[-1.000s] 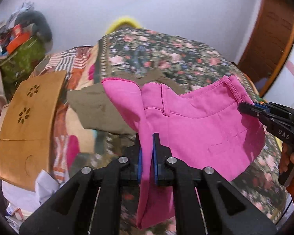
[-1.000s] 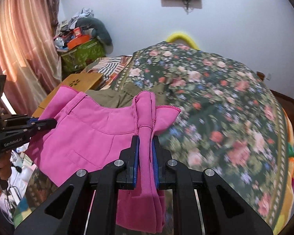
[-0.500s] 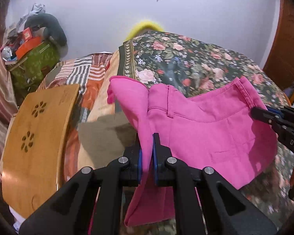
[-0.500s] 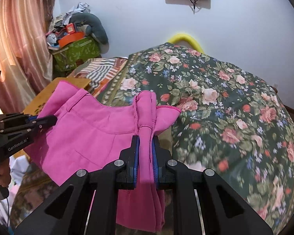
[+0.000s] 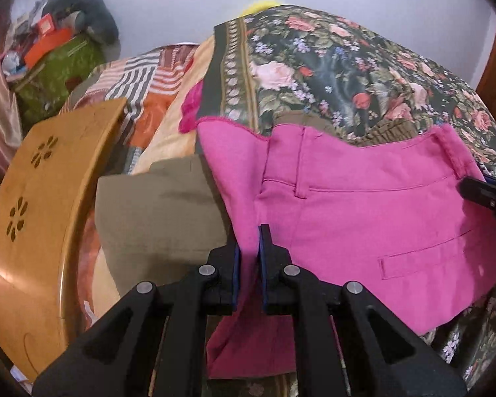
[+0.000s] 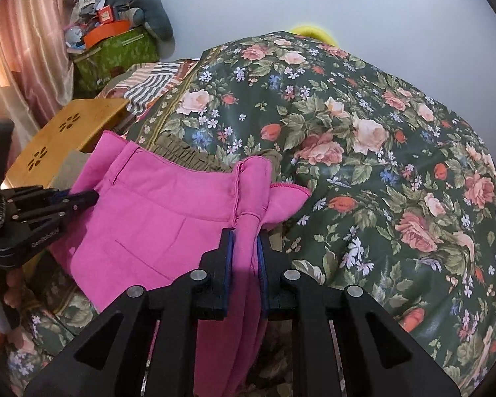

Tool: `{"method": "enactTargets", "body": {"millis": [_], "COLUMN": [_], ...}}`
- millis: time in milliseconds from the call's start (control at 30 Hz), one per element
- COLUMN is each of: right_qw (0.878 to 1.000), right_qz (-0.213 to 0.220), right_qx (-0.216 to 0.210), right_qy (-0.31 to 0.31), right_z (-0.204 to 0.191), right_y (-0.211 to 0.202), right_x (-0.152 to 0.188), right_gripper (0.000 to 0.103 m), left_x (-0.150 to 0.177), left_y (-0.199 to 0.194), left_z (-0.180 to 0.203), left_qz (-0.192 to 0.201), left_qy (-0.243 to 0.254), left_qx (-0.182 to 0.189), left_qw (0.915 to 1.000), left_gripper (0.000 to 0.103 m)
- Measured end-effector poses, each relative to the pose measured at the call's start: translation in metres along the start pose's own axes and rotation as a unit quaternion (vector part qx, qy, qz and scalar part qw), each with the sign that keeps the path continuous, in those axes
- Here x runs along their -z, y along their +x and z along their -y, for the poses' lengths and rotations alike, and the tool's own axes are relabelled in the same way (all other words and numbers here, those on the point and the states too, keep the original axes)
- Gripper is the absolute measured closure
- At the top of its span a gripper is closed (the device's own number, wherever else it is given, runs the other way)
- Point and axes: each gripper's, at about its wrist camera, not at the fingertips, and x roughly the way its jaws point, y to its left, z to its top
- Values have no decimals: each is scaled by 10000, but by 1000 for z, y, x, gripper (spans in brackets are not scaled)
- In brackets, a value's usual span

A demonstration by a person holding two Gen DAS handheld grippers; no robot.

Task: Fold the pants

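Pink pants (image 5: 363,218) hang stretched between my two grippers above the floral bed; they also show in the right wrist view (image 6: 155,218). My left gripper (image 5: 248,241) is shut on one end of the waistband, with pink cloth hanging below it. My right gripper (image 6: 244,241) is shut on the other bunched end. Each gripper shows in the other's view: the right one at the far right edge (image 5: 479,193), the left one at the left (image 6: 79,200). The legs hang out of sight.
Olive-green pants (image 5: 155,211) lie on the bed under the pink ones, their ruffled waistband showing in the right wrist view (image 6: 188,157). A wooden lap table (image 5: 39,198) stands at the left. A green box with clutter (image 6: 115,53) sits by the wall. The floral bedspread (image 6: 380,165) stretches to the right.
Both grippers have carried the pink pants forward and lower over the bed, keeping hold. The olive pants have come back into view beneath them.
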Motion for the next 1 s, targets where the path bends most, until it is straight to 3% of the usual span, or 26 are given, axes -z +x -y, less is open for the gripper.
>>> {"method": "enactTargets", "body": {"millis": [100, 267, 333, 433, 600, 700, 900, 967, 1000], "right_qw": [9998, 9996, 9997, 9997, 9975, 9939, 9805, 9746, 9704], "right_qz": [-20, -124, -79, 57, 674, 1102, 1952, 2219, 2385], "right_qx": [165, 244, 248, 221, 105, 27, -198, -302, -365], "right_qy": [-112, -43, 14, 114, 200, 101, -78, -94, -108], "right_z": [-1, 7, 11, 12, 3, -10, -38, -48, -53], "right_y": [-5, -21, -34, -60, -128, -179, -284, -316, -334], "right_x": [6, 15, 19, 22, 24, 24, 39, 50, 58], "right_gripper": [85, 76, 73, 57, 56, 56, 56, 43, 41], "left_x": [1, 10, 17, 25, 34, 39, 56, 69, 74], "left_y": [-3, -14, -24, -49, -130, -199, -326, -367, -384], "left_z": [-8, -31, -43, -50, -37, -13, 23, 33, 36], "left_qz": [-45, -212, -301, -230, 275, 779, 1763, 2111, 2243], "left_qy": [-107, -137, -237, -306, -185, 107, 356, 448, 459], "left_qx": [-93, -577, -527, -399, -2, 195, 541, 578, 610], "left_qw": [9999, 9980, 9979, 9985, 9995, 9967, 9822, 9747, 9715], "left_gripper": [86, 86, 86, 86, 86, 86, 86, 85, 82]}}
